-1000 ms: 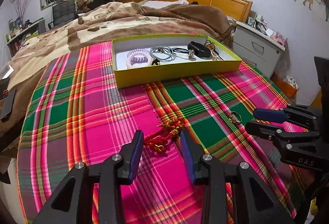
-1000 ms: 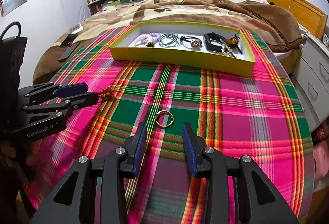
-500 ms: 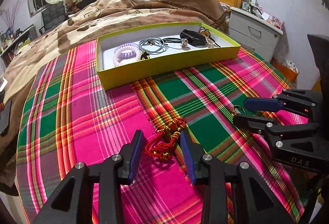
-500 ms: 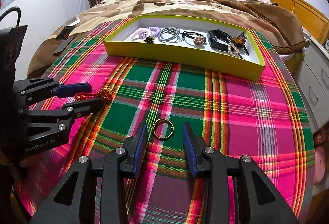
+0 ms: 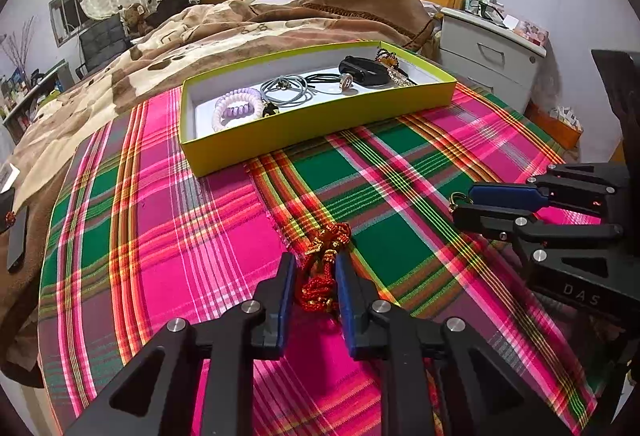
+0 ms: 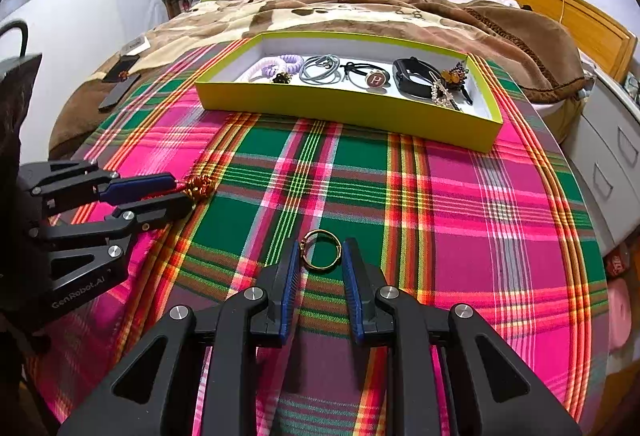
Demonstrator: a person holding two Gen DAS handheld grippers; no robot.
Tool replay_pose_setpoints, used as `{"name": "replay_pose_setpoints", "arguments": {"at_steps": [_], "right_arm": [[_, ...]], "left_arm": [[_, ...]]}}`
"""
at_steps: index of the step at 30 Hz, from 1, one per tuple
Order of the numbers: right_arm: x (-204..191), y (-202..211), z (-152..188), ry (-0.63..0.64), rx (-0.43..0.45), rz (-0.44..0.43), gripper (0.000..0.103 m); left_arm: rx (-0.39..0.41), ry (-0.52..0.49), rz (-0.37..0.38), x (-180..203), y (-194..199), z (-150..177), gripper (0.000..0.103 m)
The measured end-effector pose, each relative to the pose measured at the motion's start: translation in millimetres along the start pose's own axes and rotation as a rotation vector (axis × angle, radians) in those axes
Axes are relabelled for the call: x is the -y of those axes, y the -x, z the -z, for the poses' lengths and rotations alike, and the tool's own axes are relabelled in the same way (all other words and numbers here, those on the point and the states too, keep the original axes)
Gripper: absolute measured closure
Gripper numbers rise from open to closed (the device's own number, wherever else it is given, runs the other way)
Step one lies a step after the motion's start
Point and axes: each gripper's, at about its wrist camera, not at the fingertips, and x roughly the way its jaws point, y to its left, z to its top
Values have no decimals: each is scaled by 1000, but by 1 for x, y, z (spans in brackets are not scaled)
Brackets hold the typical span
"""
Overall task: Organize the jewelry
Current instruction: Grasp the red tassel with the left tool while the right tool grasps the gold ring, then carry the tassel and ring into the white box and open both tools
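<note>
Since the earlier frames both pairs of jaws have been closing, and each gripper has edged forward so that its piece now lies between the fingers. The left gripper (image 5: pixel 316 268) straddles the red knotted tassel (image 5: pixel 322 276), a soft bundle of braided cord with gold thread; the blue pads sit at its sides, and whether they press it yet cannot be told. The right gripper (image 6: pixel 322 256) brackets the single gold ring (image 6: pixel 320 255), a thin round metal hoop lying flat on the cloth; the left pad looks to meet the ring's rim, while a sliver of cloth shows between the ring and the right pad, so it is not clenched.

Both pieces rest on the plaid blanket (image 6: pixel 440 203), a woven cover of pink, green and orange stripes spread over the bed.

Farther off stands one shallow rectangular tray (image 6: pixel 352 115) of yellow-green card with a white floor. Inside lie two coiled hair ties (image 6: pixel 280 65) in pale lilac and white, a small dark charm beside them, a loop of grey elastic bands (image 6: pixel 320 71), one black cord carrying a round red disc marked H (image 6: pixel 377 79), one black wristband (image 6: pixel 412 77), and a beaded amber hair clip (image 6: pixel 450 81) at the right end.

Beyond the tray a brown plush quilt (image 6: pixel 360 11) is heaped.
</note>
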Motion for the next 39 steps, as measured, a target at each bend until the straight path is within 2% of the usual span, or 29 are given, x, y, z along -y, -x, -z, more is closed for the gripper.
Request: {"name": "replay_pose_setpoints", "arguments": {"at_steps": [9,15,25,39], "right_arm": [[5,17,6,-33,39,-9,80],[11,29,4,-52,66,-6,80],[25,42,-16,-64,109,0,80],[41,40,-56,-58,153,15,80]], "left_arm": [[39,54,36,3,17,9,83],[86,84,53,3,32,3,83],[149,96,50,-2,43,-23,83],[199,70,46,-9,31,-71,83]]}}
